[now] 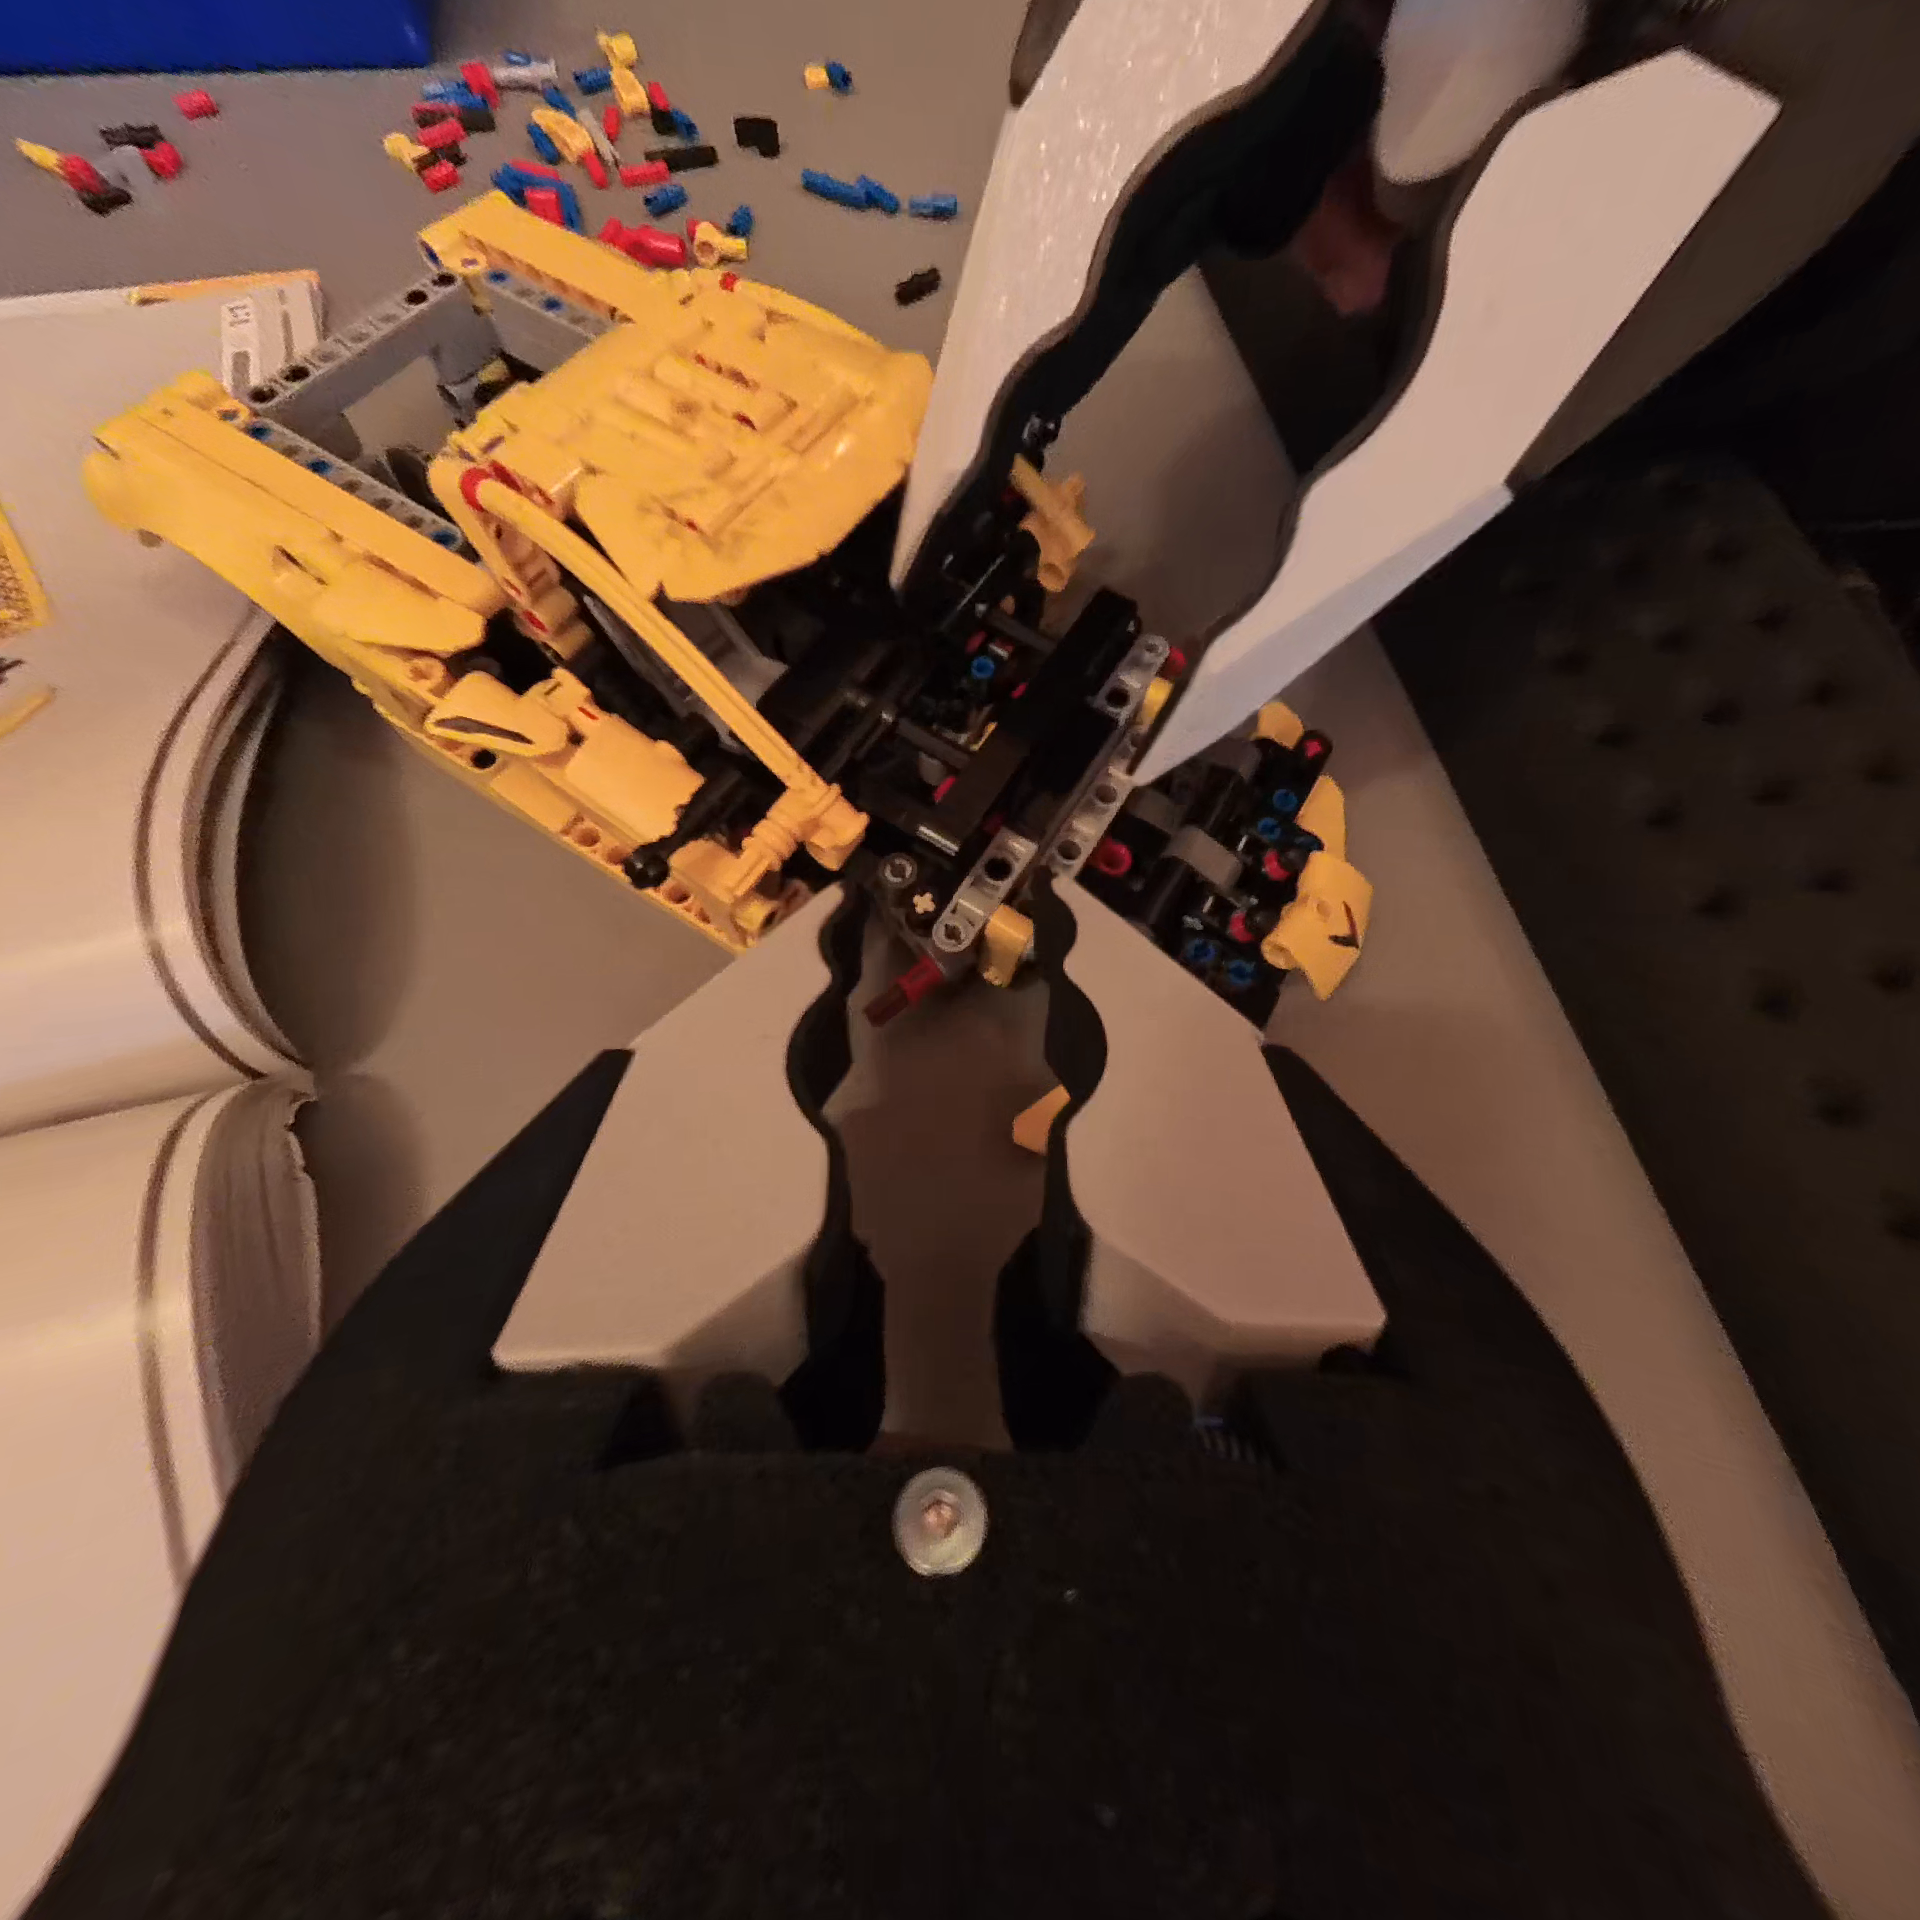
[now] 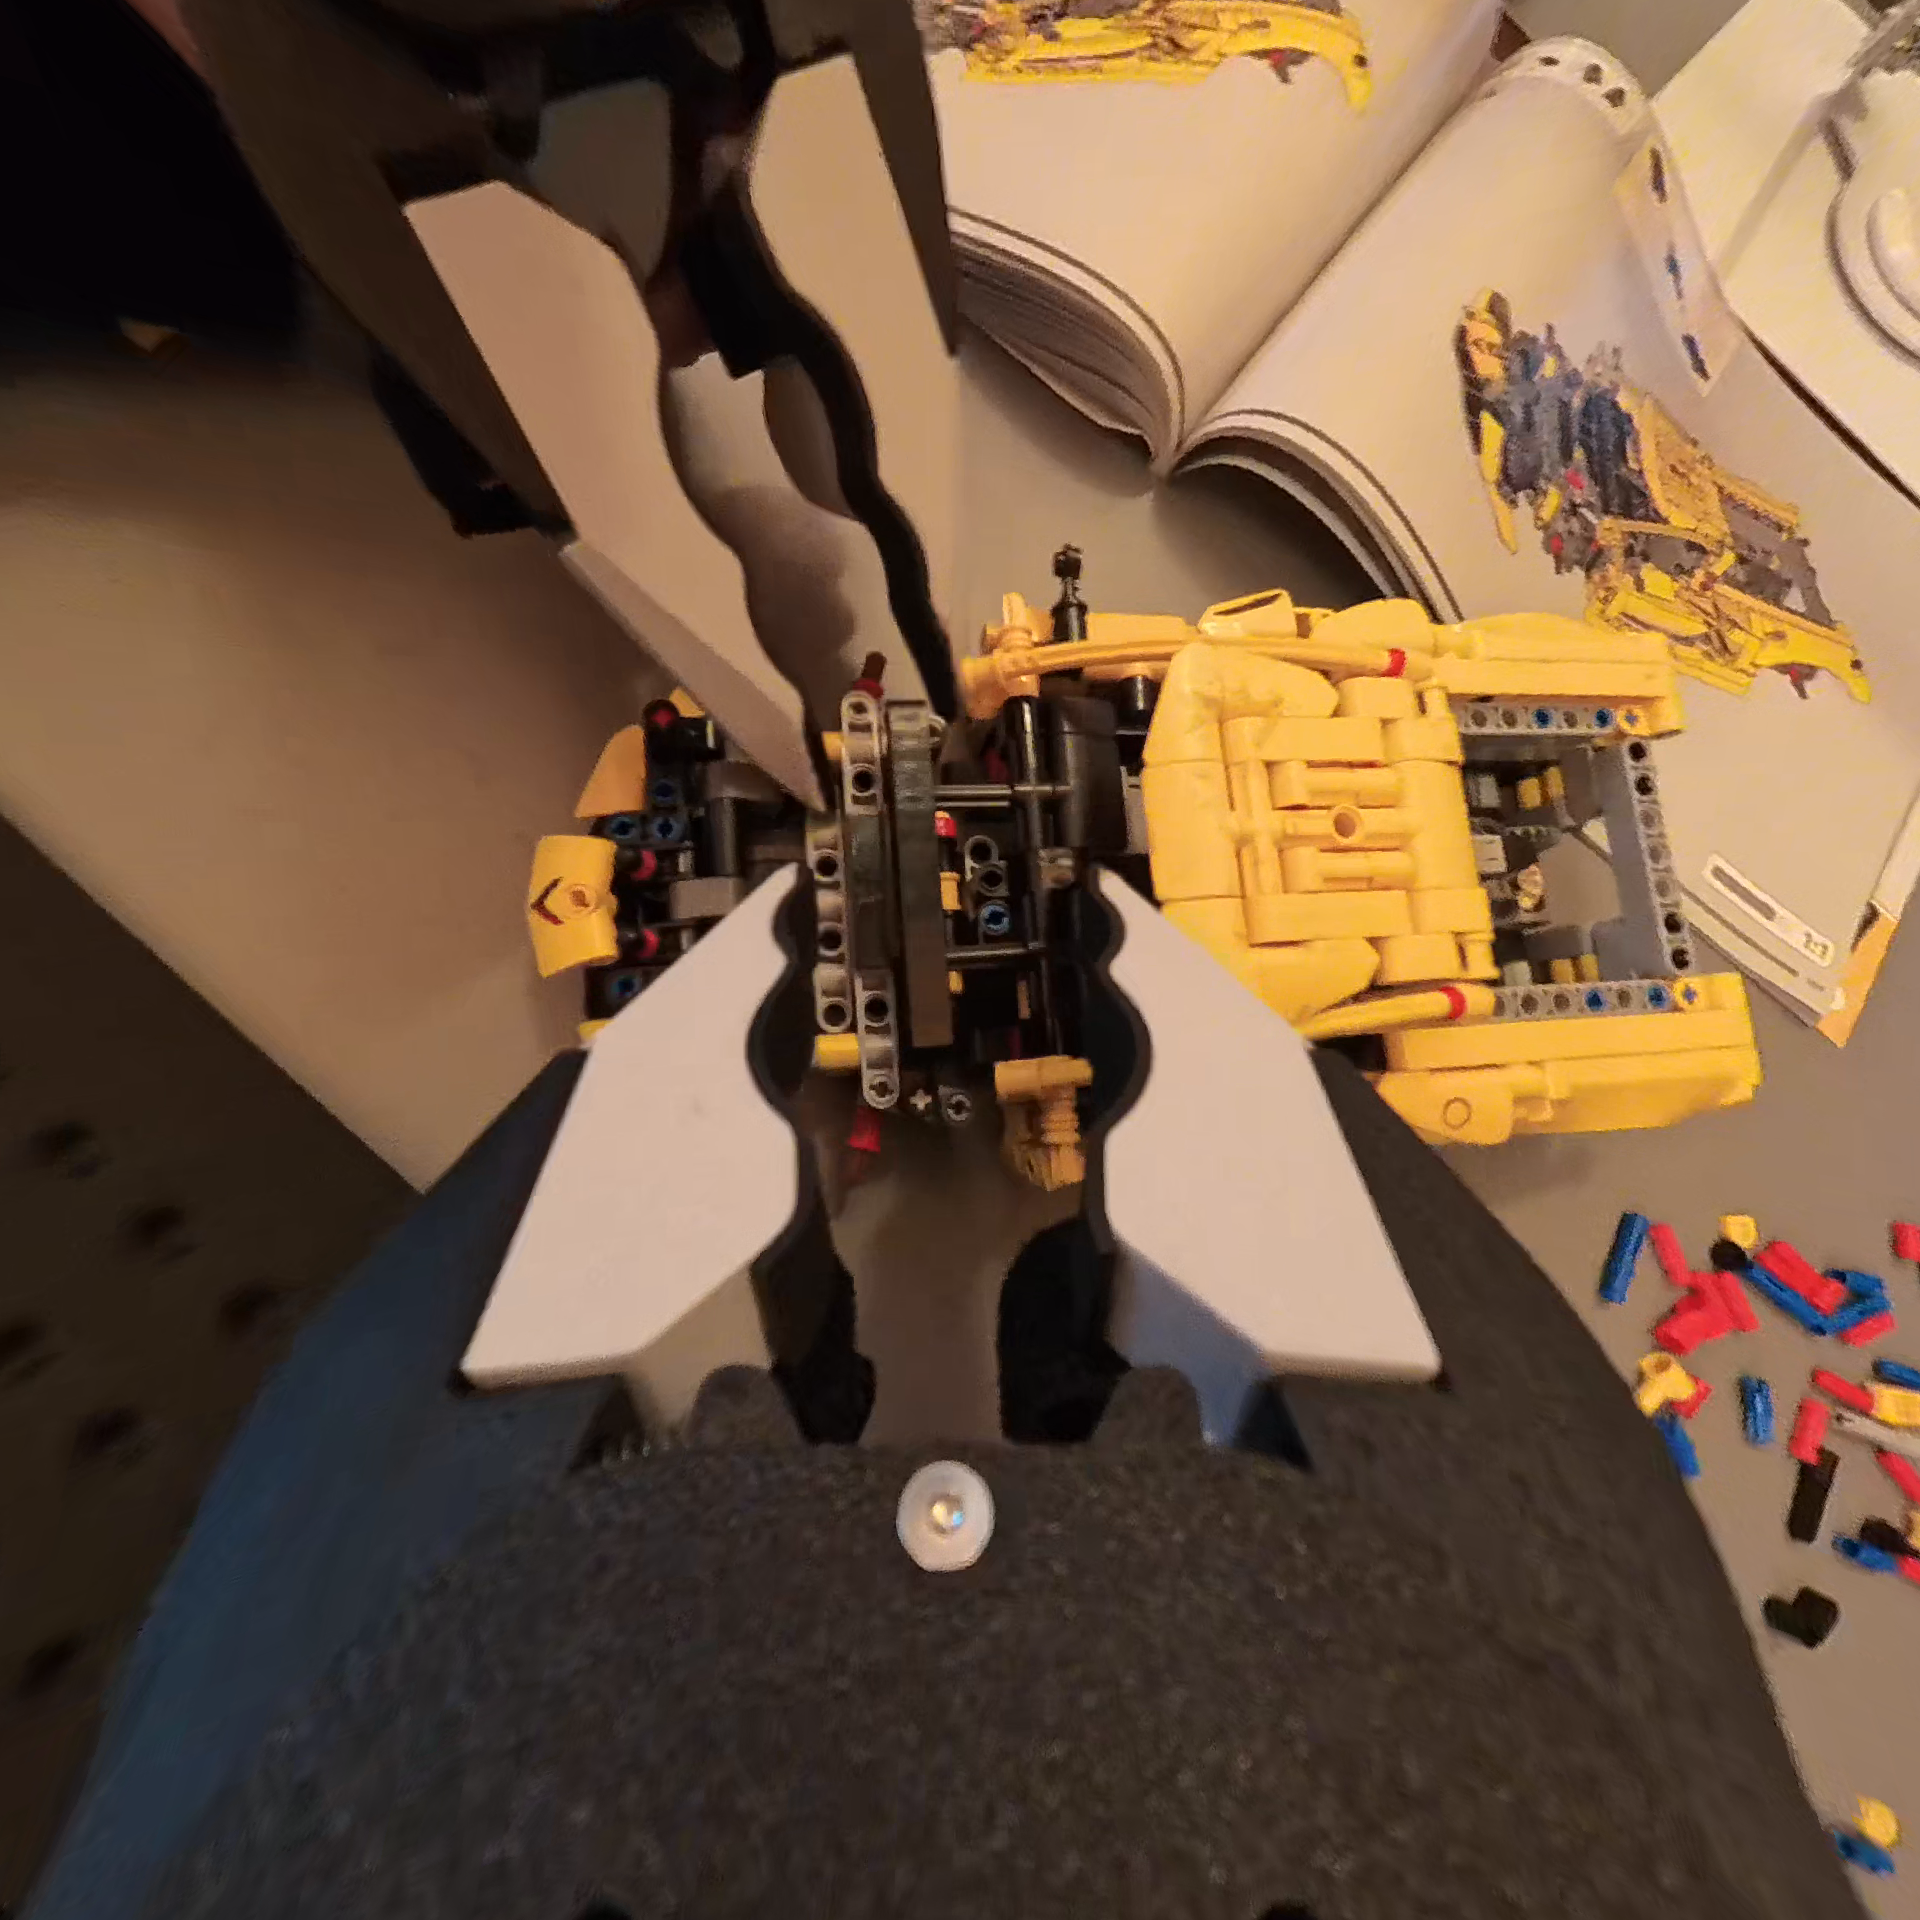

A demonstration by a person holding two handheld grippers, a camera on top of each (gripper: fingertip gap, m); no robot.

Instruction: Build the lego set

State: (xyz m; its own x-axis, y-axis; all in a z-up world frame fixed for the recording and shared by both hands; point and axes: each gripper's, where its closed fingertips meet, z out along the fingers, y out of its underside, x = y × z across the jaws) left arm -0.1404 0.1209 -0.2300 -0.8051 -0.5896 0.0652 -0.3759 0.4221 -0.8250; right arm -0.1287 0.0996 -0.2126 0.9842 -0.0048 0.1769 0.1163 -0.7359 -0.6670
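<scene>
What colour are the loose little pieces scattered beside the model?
Mostly blue, red, yellow and black loose pieces, clearest in the right wrist view.

We see our left tool point(image 1: 940, 935) and right tool point(image 2: 940, 940) built alike: pale grey wedge fingers point(image 1: 727, 1174) edged with wavy black pads, on a rough black body with one silver screw point(image 1: 940, 1522) mid-near.

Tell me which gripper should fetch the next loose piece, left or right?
Right, probably. The loose pieces lie close beside the right gripper, but far across the table from the left gripper. Both straddle the yellow model; the left could keep steadying it.
</scene>
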